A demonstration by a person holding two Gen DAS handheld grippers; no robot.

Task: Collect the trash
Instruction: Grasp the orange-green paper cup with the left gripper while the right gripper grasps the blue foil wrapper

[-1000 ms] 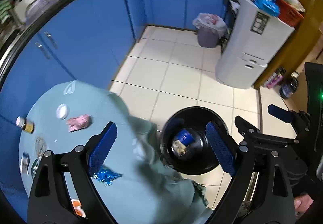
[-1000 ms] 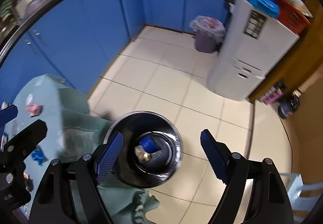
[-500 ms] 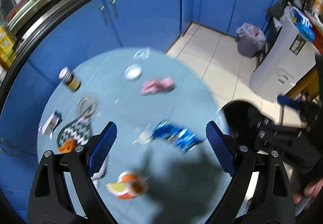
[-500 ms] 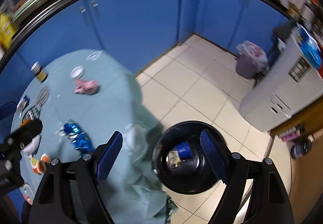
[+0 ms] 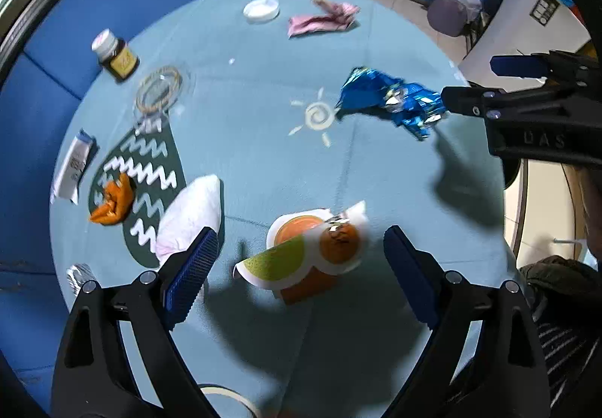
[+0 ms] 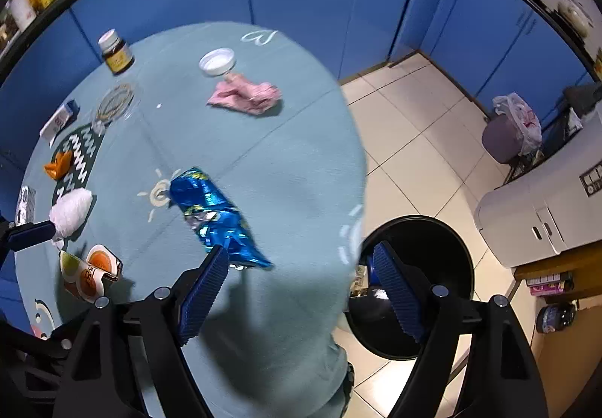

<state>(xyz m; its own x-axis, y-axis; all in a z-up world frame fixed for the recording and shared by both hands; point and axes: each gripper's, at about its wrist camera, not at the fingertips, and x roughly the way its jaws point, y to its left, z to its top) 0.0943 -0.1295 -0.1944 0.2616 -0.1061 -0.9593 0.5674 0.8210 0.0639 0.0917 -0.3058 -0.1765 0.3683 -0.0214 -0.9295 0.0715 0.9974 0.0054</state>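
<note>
A: Are the hand-held grippers gripping anything?
B: No. The left hand-held gripper (image 5: 297, 267) gapes over the orange wrapper (image 5: 312, 252); the right hand-held gripper (image 6: 301, 278) gapes beside the blue wrapper (image 6: 214, 215) on the desk (image 6: 293, 162).

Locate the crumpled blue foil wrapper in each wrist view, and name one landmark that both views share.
Left wrist view: blue foil wrapper lies right of centre, beside the sun drawing.
Right wrist view: the wrapper lies centre-left, just above the right gripper's left finger.
Shared landmark: the sun drawing.

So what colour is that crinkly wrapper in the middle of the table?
Shiny blue with silvery bits. The crinkly wrapper shows best in the right wrist view.
</note>
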